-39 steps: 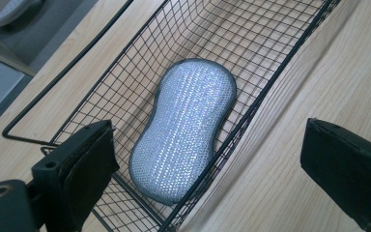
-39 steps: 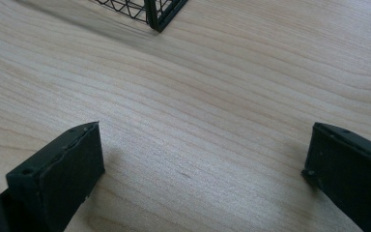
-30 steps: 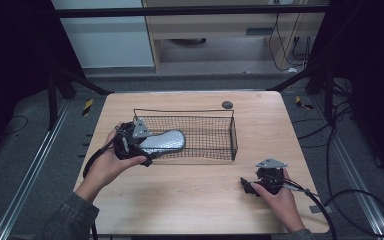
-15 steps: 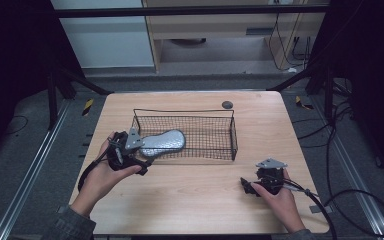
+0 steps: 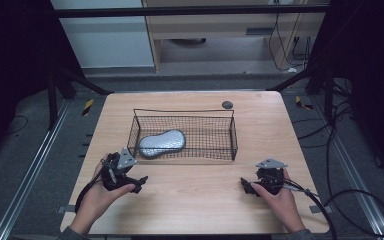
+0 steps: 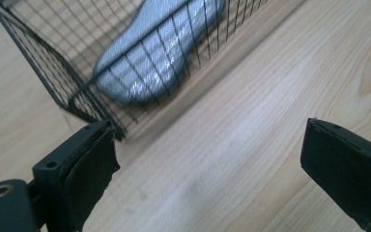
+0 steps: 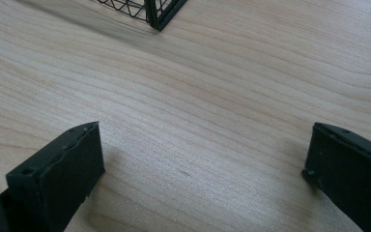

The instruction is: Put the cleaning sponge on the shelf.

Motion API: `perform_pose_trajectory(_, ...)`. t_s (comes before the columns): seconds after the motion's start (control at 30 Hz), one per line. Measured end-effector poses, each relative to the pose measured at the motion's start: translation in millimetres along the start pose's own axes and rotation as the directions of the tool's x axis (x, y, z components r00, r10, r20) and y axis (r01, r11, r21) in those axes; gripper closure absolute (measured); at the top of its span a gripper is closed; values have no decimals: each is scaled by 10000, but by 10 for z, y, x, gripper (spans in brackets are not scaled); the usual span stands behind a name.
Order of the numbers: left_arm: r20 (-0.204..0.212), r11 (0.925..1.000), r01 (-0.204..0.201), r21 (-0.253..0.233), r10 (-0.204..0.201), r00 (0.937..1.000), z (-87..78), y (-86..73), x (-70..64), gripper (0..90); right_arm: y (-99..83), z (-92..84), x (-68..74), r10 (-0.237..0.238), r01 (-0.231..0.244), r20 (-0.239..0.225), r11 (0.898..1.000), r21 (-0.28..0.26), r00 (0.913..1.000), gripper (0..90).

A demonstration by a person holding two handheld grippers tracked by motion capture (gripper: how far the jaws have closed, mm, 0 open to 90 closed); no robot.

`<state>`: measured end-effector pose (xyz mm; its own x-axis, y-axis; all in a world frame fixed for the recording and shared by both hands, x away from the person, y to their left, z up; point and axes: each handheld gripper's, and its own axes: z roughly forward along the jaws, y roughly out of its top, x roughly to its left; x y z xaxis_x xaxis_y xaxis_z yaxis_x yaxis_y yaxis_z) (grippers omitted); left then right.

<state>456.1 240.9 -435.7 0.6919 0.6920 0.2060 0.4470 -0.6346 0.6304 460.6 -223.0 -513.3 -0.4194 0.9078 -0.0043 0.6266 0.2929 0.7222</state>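
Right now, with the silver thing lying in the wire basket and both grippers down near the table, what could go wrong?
1. The left gripper sits close to the basket corner; a forward move might catch the wire and drag the basket.
2. The silver pad lies pressed toward the basket's left end, so a knock there could tip it against the mesh.
3. The cable behind the right gripper loops off the table edge and may snag.

Both tongs are black. The left tongs point(image 5: 139, 180) and right tongs point(image 5: 243, 185) each carry a grey three-cornered plate on top and trail a black cable. Their jaws are flat black blocks with small screw holes. Grey sleeve cuffs show at the near edge.
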Motion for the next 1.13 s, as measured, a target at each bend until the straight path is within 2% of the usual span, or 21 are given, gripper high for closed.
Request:
perform_pose_trajectory(0.13, -123, 9990, 398, 223, -396, 9991, 81, -167, 51, 51, -1, -1, 0, 5, -5, -5, 10000, -2, 10000, 4)
perform_pose_trajectory(0.2, -283, 9978, 400, 522, -385, 9989, 119, -247, 95, 50, -2, -2, -1, -1, 1, 0, 10000, 4, 10000, 4)
perform_pose_trajectory(0.3, -421, 9950, 749, 662, -722, 9965, 193, -364, 168, 50, -2, -2, -1, -7, 7, -10, 10000, 0, 10000, 4)
perform_pose_trajectory(0.4, -722, 9926, 887, 833, -828, 9939, 251, -444, 240, 49, -2, -2, -1, -9, 9, -9, 10000, 2, 10000, 4)
perform_pose_trajectory(0.47, -750, 9910, 1142, 697, -1090, 9912, 272, -482, 287, 49, -2, -2, -1, -7, 7, -9, 10000, 1, 10000, 4)
perform_pose_trajectory(0.67, -944, 9861, 1497, 720, -1427, 9853, 361, -569, 399, 46, -1, -2, -1, -2, 2, -2, 10000, 6, 10000, 4)
perform_pose_trajectory(0.83, -872, 9829, 1795, 417, -1754, 9806, 400, -608, 464, 22, -1, -1, -1, -10, 10, -15, 10000, 3, 10000, 4)
perform_pose_trajectory(0.9, -669, 9810, 1936, 147, -1922, 9791, 427, -636, 485, 9, -1, -1, -1, -11, 11, -17, 10000, 3, 10000, 4)
perform_pose_trajectory(0.93, -505, 9772, 2123, -4, -2121, 9759, 443, -658, 500, 1, -1, -1, -1, -2, 2, -16, 10000, 0, 10000, 4)
perform_pose_trajectory(1.0, -26, 9614, 2726, -365, -2728, 9621, 483, -709, 522, 0, -1, -1, -1, -13, 13, -15, 10000, 0, 10000, 4)
perform_pose_trajectory(1.03, 72, 9593, 2752, -634, -2753, 9613, 497, -738, 528, 0, -1, -1, -1, -13, 13, -15, 10000, 0, 10000, 4)
perform_pose_trajectory(1.13, 131, 9606, 2704, -640, -2701, 9627, 497, -739, 538, 0, -1, -1, -1, -11, 11, -13, 10000, 3, 10000, 4)
